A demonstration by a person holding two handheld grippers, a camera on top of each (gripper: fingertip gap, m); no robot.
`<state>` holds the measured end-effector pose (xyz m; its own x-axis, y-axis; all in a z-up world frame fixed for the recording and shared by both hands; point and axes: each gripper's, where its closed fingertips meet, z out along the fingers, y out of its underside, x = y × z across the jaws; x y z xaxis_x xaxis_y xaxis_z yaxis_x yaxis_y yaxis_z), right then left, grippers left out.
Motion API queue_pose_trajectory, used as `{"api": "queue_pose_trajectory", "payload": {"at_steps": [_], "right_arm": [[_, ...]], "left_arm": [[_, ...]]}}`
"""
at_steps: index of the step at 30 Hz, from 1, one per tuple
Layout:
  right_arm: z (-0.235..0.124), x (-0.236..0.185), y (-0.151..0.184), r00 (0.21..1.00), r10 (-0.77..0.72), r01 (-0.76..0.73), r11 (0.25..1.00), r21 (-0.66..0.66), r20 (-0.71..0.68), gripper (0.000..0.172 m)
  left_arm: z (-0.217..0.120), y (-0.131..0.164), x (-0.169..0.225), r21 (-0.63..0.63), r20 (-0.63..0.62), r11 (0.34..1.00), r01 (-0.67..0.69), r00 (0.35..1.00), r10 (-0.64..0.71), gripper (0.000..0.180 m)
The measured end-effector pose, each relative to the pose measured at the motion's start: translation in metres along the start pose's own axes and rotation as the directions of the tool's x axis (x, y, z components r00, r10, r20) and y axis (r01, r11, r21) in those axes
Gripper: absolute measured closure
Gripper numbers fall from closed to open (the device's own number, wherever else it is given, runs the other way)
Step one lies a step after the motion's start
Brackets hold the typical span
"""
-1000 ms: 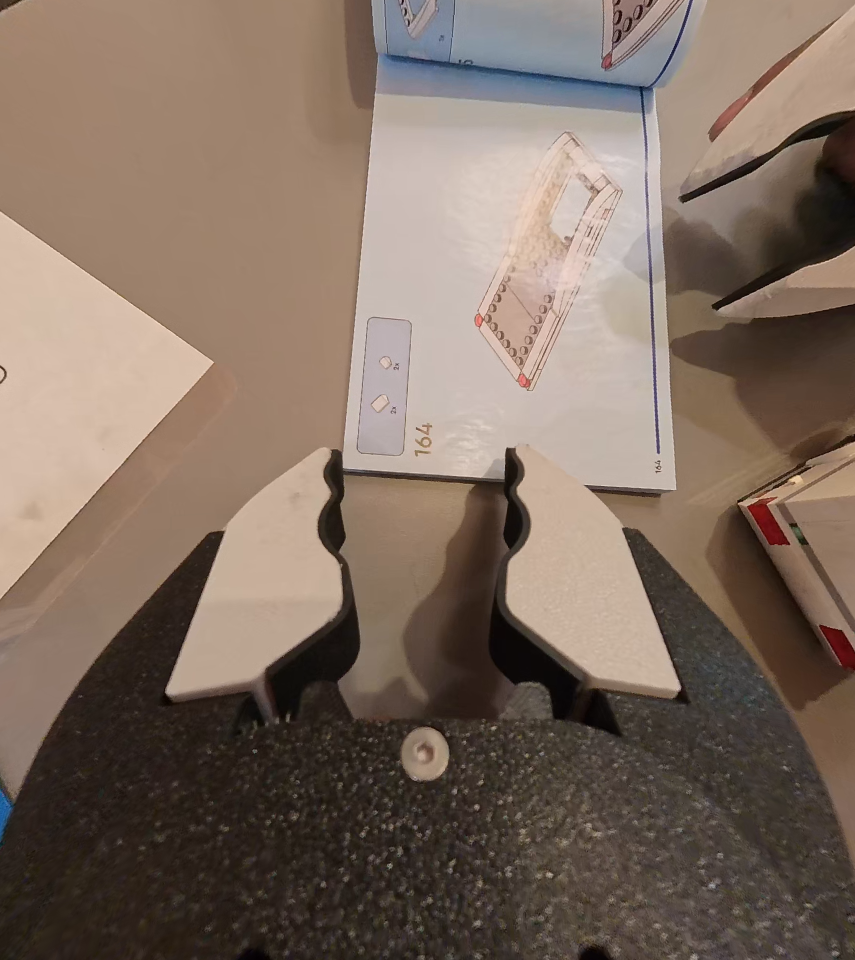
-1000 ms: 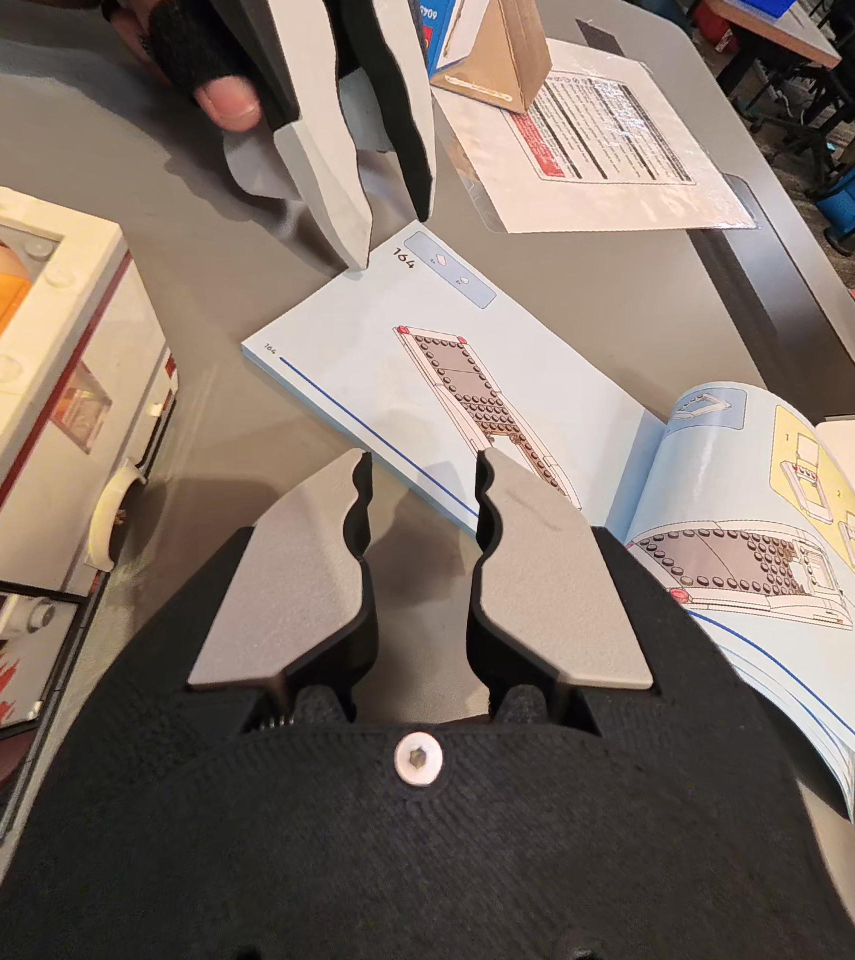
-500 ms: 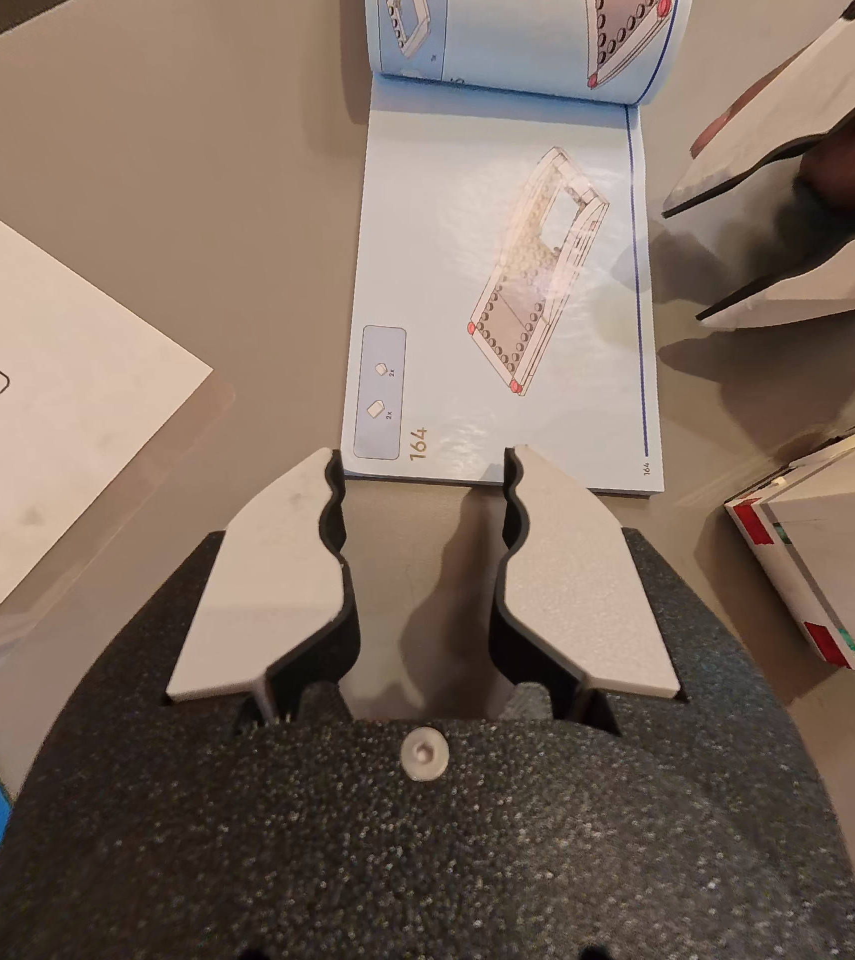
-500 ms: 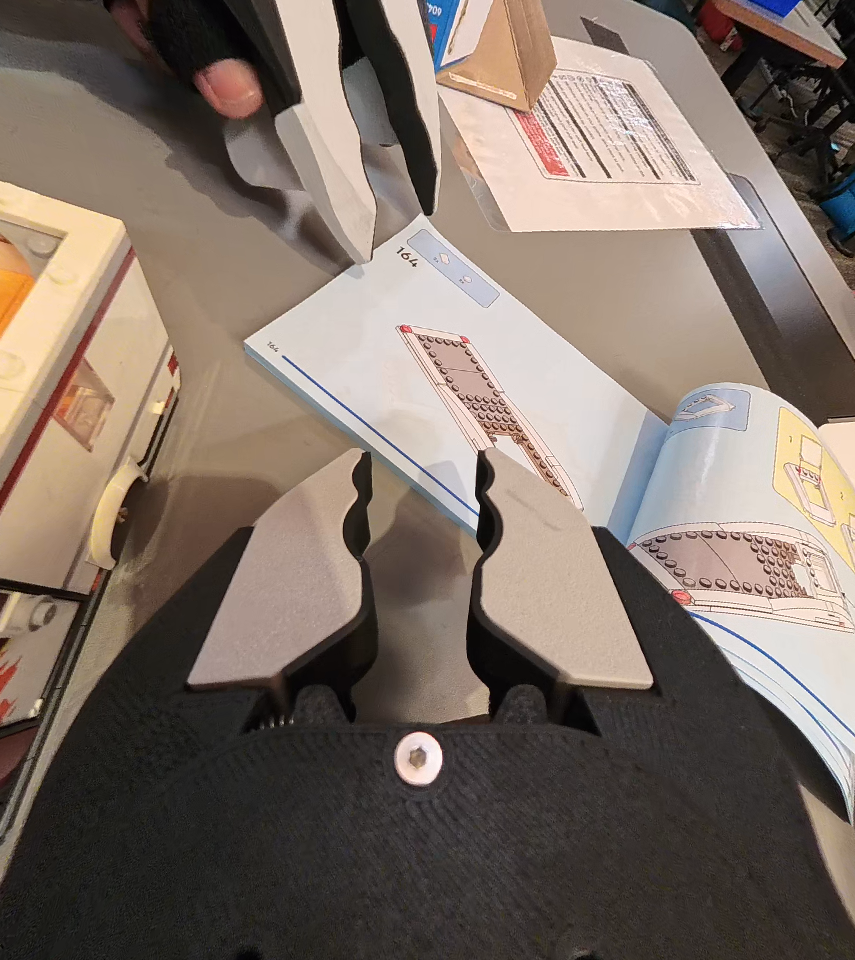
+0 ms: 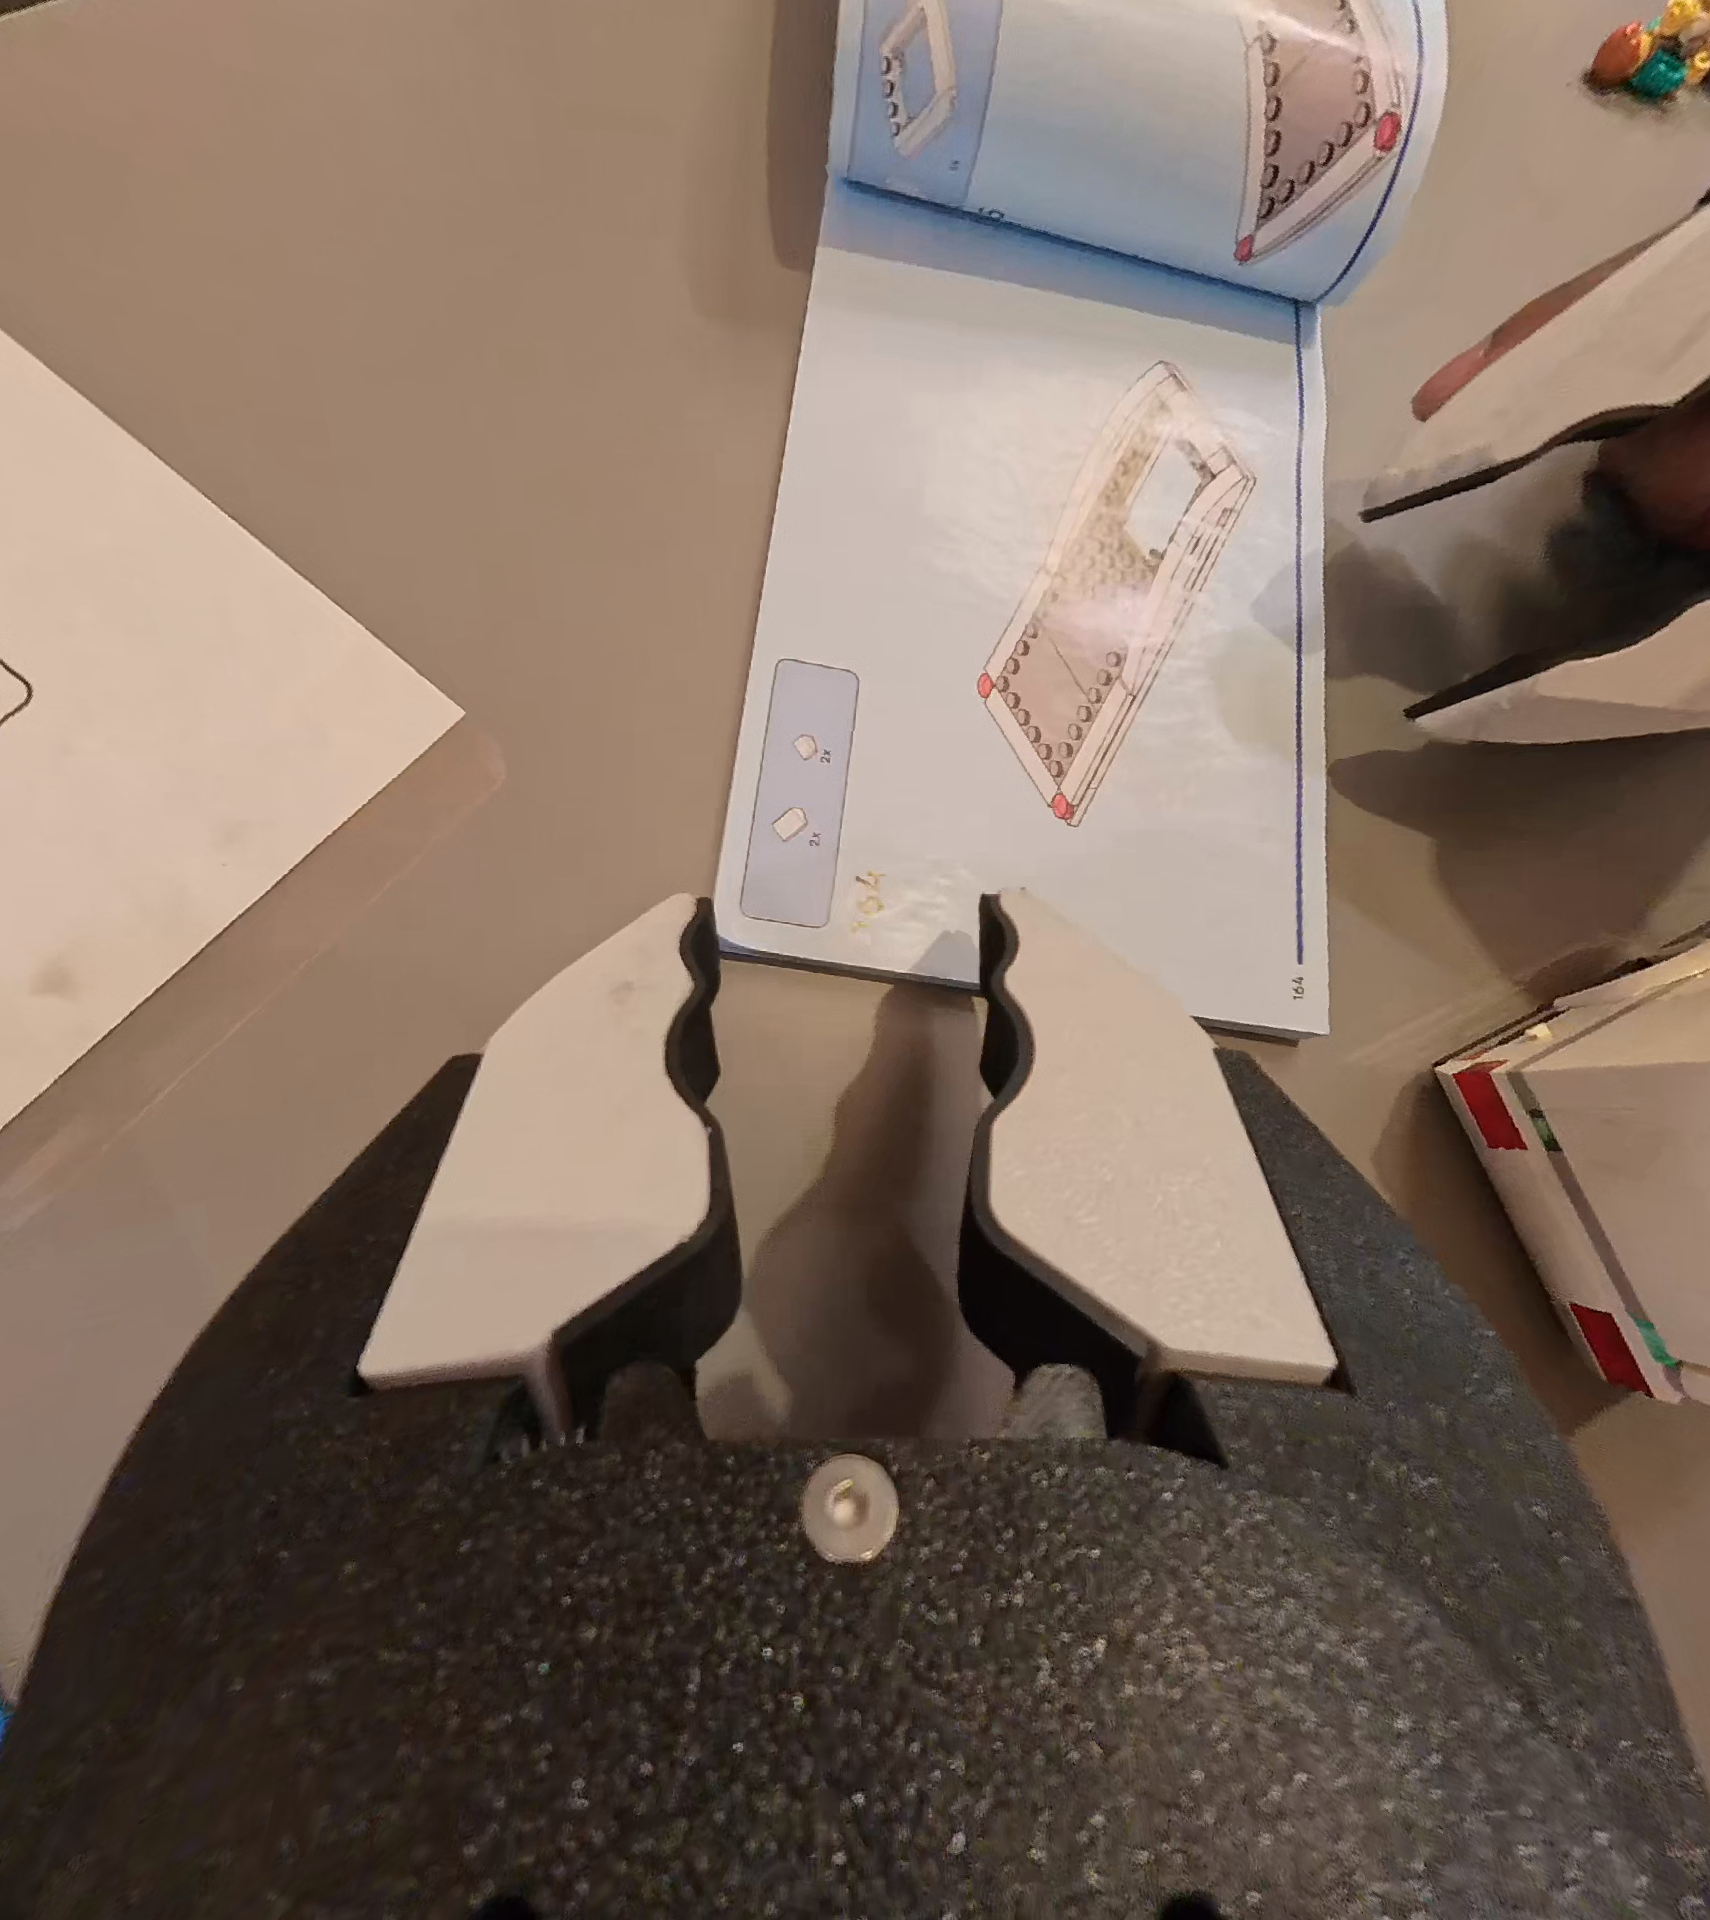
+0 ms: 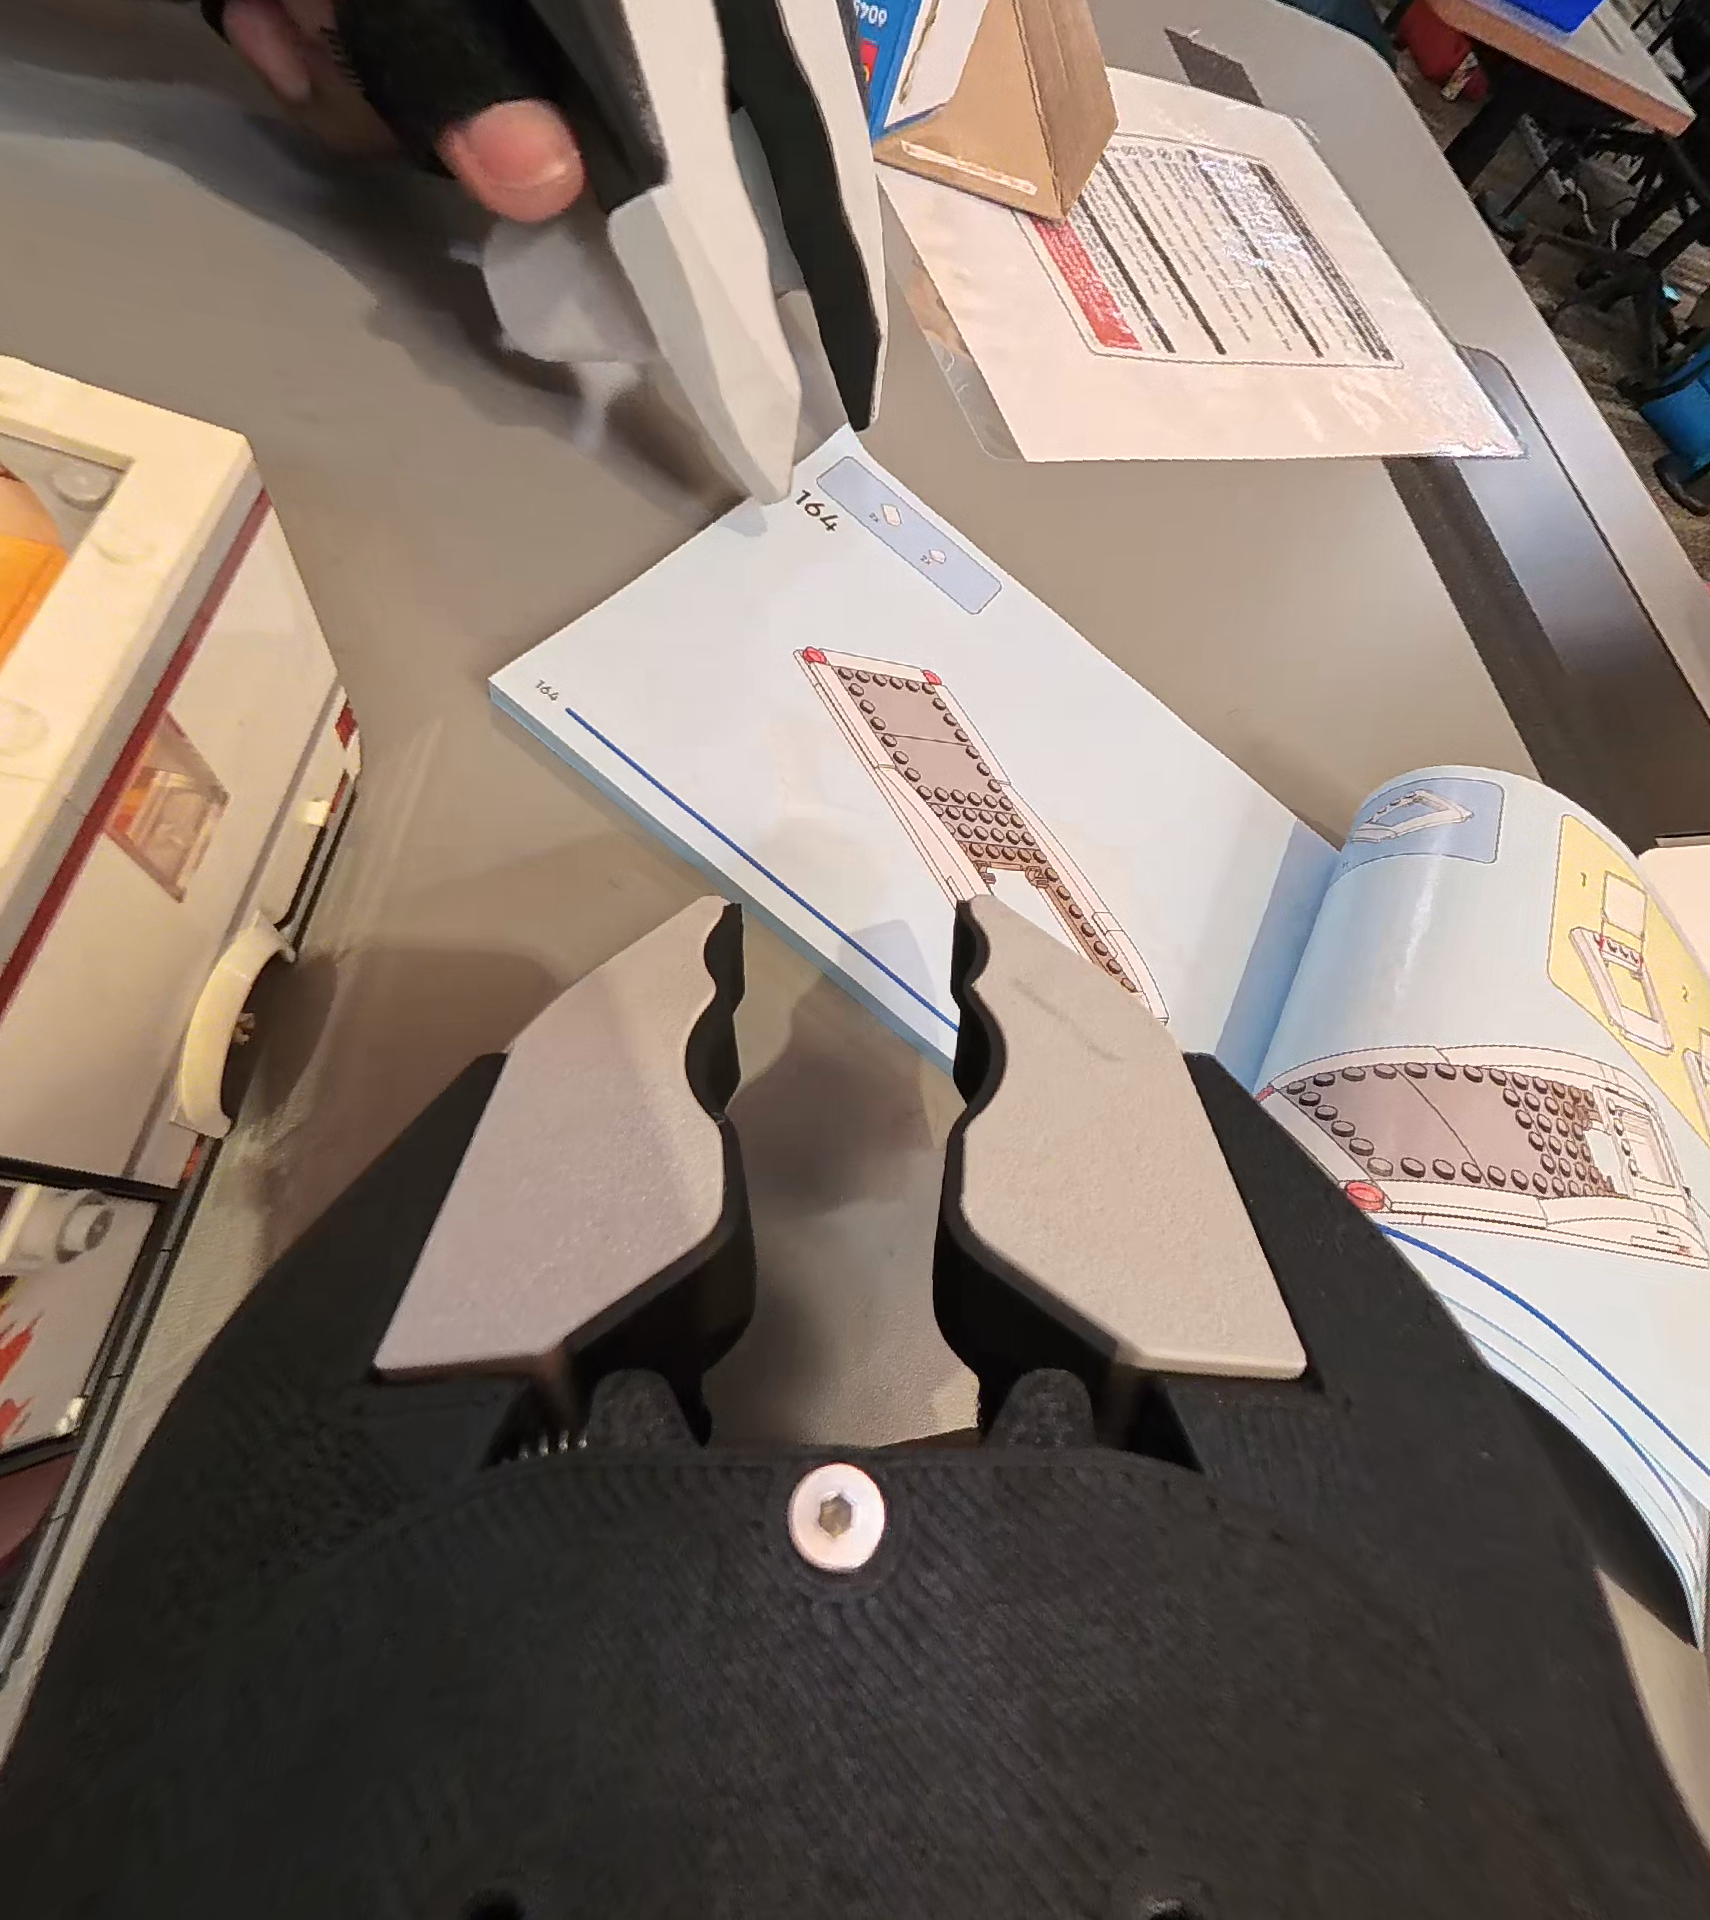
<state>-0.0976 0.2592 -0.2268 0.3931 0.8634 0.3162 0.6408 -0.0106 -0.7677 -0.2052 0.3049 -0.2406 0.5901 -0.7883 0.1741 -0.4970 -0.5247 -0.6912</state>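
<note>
Left gripper (image 5: 846,914) hangs part-open, empty, tips at booklet (image 5: 1017,623) corner on table (image 5: 518,364); right gripper (image 6: 846,925) likewise open, empty, beside booklet edge. Best: go low, catch one page only.

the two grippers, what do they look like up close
Both grippers, left and right, have a black, grainy printed body with a silver screw, and two pale grey angular fingers with wavy black inner pads. A black fingerless glove shows.

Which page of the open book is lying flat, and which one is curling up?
The page with the long studded plate drawing lies flat on the table. The page beside it, with the yellow box, bulges up in a curve.
</note>
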Motion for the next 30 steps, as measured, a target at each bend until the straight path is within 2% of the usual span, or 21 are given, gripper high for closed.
{"api": "queue_pose_trajectory", "payload": {"at_steps": [8, 17, 30], "right_arm": [[0.0, 0.0, 0.0, 1.0, -0.003, 0.003, 1.0, -0.002, 0.0, 0.133], [0.0, -0.001, 0.0, 1.0, -0.006, 0.006, 1.0, -0.004, 0.001, 0.133], [0.001, -0.001, 0.0, 1.0, -0.01, 0.01, 1.0, -0.006, 0.001, 0.133]], "left_arm": [[-0.002, -0.003, -0.003, 0.03, -0.013, 0.998, 0.06, 0.998, -0.06, 0.146], [-0.002, -0.003, -0.003, 0.032, -0.021, 0.997, 0.073, 0.997, -0.072, 0.148], [-0.003, -0.004, -0.017, 0.067, 0.031, 0.987, 0.146, 0.988, -0.148, 0.18]]}}
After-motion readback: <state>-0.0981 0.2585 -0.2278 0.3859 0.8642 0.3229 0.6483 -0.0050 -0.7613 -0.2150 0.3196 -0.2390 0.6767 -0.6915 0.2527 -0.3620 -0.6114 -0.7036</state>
